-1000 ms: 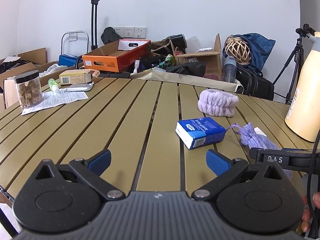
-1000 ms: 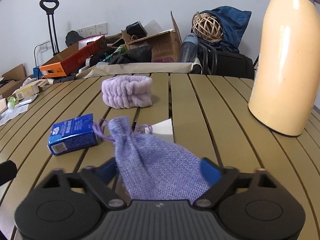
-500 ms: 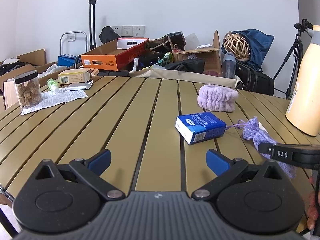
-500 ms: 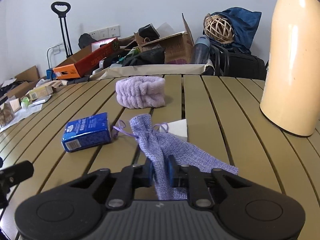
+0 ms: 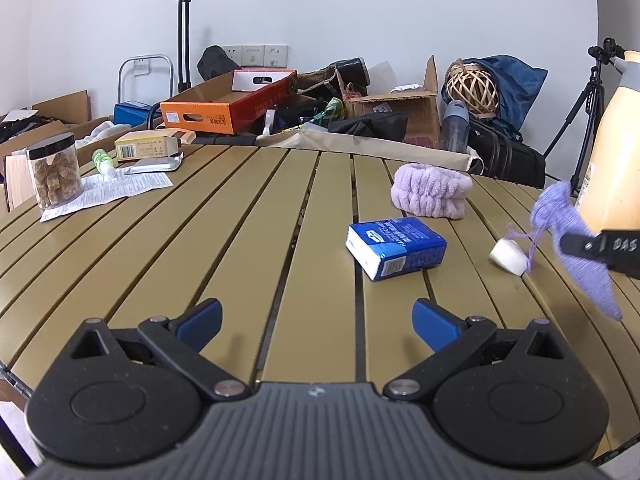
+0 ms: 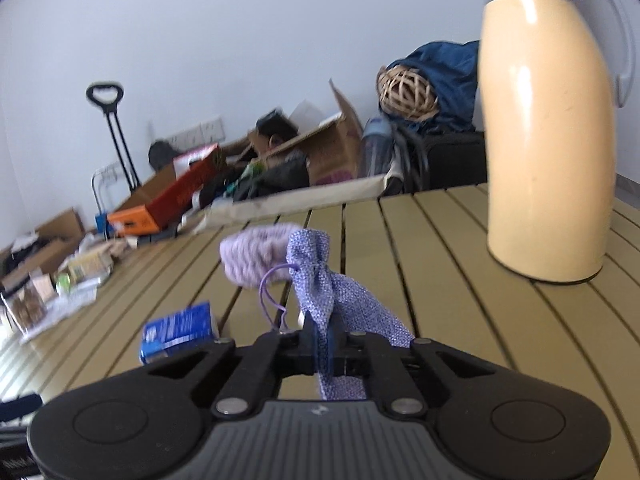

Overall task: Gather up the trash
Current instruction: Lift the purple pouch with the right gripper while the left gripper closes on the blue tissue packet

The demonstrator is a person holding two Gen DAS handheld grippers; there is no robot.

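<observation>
My right gripper (image 6: pixel 322 344) is shut on a purple drawstring pouch (image 6: pixel 320 280), which hangs clear of the slatted table; in the left wrist view the pouch (image 5: pixel 576 240) dangles at the right edge, pinched by that gripper's black fingers (image 5: pixel 596 246). A blue tissue pack (image 5: pixel 396 246) lies mid-table, a small white piece (image 5: pixel 508 257) to its right, and a fluffy lilac headband (image 5: pixel 430 194) behind. My left gripper (image 5: pixel 316 318) stands open low over the near slats, with nothing between its blue pads.
A tall cream thermos jug (image 6: pixel 548 136) stands at the table's right. At the left sit a jar of brown chunks (image 5: pixel 54 170), a paper sheet (image 5: pixel 108 192), a small green bottle and a yellow box (image 5: pixel 148 146). Boxes, bags and a tripod crowd the floor behind.
My right gripper closed on the purple pouch and lifted it off the table, uncovering the small white piece. The left gripper stayed put and open.
</observation>
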